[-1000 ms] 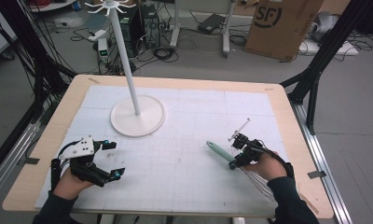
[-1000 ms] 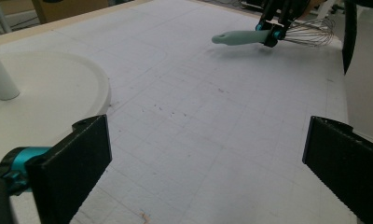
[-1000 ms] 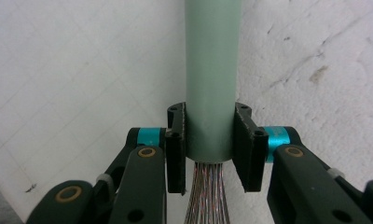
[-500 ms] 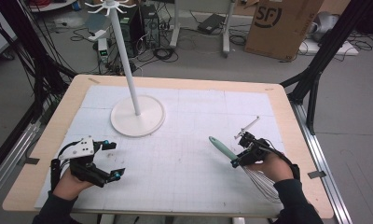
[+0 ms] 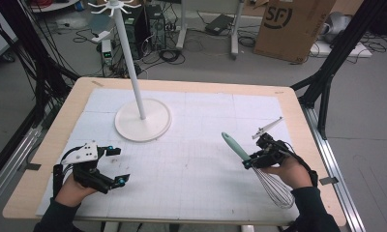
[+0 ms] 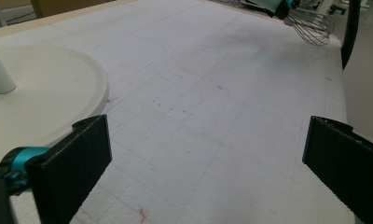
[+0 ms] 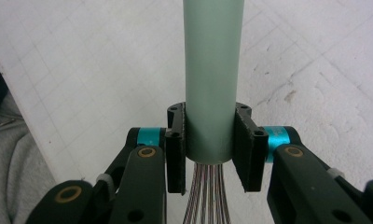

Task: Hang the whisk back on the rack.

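High view: white stand, round base with a tall pole, sits on the surface, which is covered by a white gridded mat. Left tool is near the front edge, in front of and slightly left of the stand base, well apart from it. Its jaws stand wide apart with nothing between them; grey three-cornered plate on top. Right tool is far to the right of the stand, toward the surface's right edge, held by the person's right hand. It is clamped on a whisk: pale green handle points up and toward the stand, wire loops trail back toward the front edge under the hand.

Left gripper view: both black jaws of the left tool are spread to the picture's edges, bare mat between them. Stand base lies just beyond the left jaw, with the foot of the pole. The whisk wires appear far off at top right.

Right gripper view: right tool has its two pads pressed against either side of the whisk handle, close to where the wires enter it. Handle runs straight away from the camera over the mat.
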{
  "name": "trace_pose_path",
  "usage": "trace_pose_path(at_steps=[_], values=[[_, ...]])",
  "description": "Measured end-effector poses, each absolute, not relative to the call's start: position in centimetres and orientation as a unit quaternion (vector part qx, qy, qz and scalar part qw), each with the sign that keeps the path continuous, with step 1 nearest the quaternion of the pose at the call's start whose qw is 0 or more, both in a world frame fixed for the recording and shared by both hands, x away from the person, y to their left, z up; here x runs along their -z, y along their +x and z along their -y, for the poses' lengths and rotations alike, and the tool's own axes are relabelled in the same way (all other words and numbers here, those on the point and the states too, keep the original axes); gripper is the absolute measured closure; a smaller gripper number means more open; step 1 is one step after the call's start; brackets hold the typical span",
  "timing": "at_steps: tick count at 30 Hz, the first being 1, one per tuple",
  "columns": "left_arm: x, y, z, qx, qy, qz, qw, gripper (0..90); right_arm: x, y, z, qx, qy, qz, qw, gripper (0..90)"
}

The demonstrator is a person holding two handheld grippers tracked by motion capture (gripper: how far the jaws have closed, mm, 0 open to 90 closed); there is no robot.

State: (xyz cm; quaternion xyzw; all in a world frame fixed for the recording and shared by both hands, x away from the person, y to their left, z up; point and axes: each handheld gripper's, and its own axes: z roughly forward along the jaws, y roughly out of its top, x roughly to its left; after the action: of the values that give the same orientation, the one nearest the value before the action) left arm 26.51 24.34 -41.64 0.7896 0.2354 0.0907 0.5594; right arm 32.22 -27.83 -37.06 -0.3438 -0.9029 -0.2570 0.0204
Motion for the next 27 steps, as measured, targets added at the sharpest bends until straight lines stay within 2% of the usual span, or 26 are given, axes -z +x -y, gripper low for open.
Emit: trace_pose_path(at_steps=[5, 27], values=[[41.6, 26.5, -24.5, -0.093, 0.786, -0.238, 0.563, 1.8, 36.7, 32.3, 28.0, 0.284, -0.329, 0.899, 0.044, 69.4], [41.4, 26.3, -24.6, -0.096, 0.786, -0.239, 0.562, 1.8, 33.3, 31.9, 27.4, 0.413, -0.303, 0.858, 0.025, 69.3]])
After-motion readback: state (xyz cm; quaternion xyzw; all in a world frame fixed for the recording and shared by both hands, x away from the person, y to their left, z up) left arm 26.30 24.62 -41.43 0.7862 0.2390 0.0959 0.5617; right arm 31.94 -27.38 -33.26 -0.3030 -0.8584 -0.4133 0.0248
